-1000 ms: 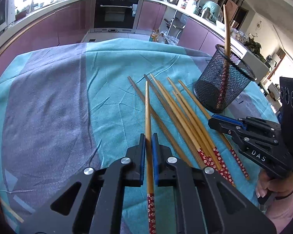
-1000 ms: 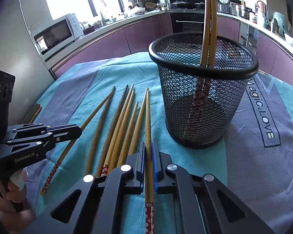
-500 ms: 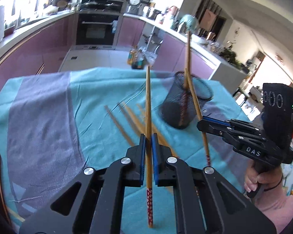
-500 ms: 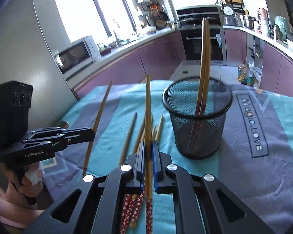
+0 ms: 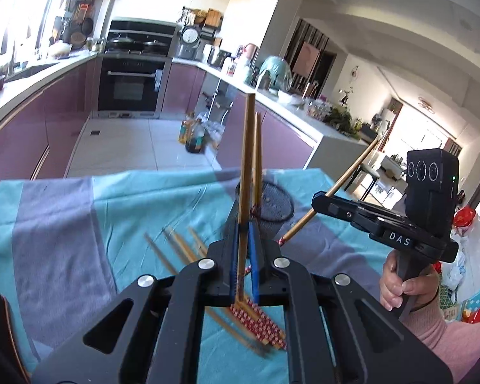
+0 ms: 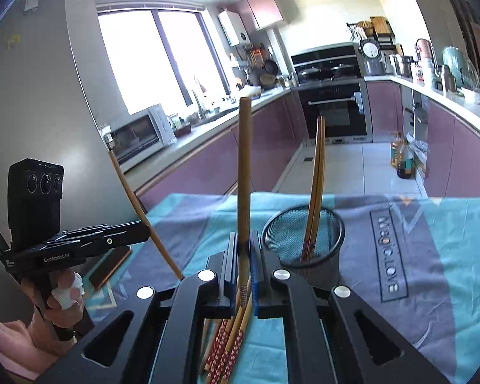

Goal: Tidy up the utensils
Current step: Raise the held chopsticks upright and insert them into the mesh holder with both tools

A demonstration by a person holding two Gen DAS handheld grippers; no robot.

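My left gripper (image 5: 244, 233) is shut on a bamboo chopstick (image 5: 245, 160), held upright above the table. My right gripper (image 6: 244, 243) is shut on another chopstick (image 6: 244, 166), also lifted and pointing up. Each gripper shows in the other's view, the right one (image 5: 320, 201) with its chopstick (image 5: 345, 179) slanted, the left one (image 6: 140, 232) with its chopstick (image 6: 134, 201) slanted. A black mesh cup (image 6: 302, 240) stands on the cloth with two chopsticks (image 6: 316, 179) in it; it also shows in the left wrist view (image 5: 272, 206). Several chopsticks (image 5: 182, 249) with red patterned ends lie on the cloth (image 6: 227, 342).
A teal and grey cloth (image 5: 80, 224) covers the table (image 6: 432, 256). A dark flat object with a brown rim (image 6: 110, 265) lies near the table's left edge. Kitchen counters and an oven are behind the table.
Both grippers have risen higher with their chopsticks, and the chopsticks now stand more upright. The table and mesh cup look further below in both views.
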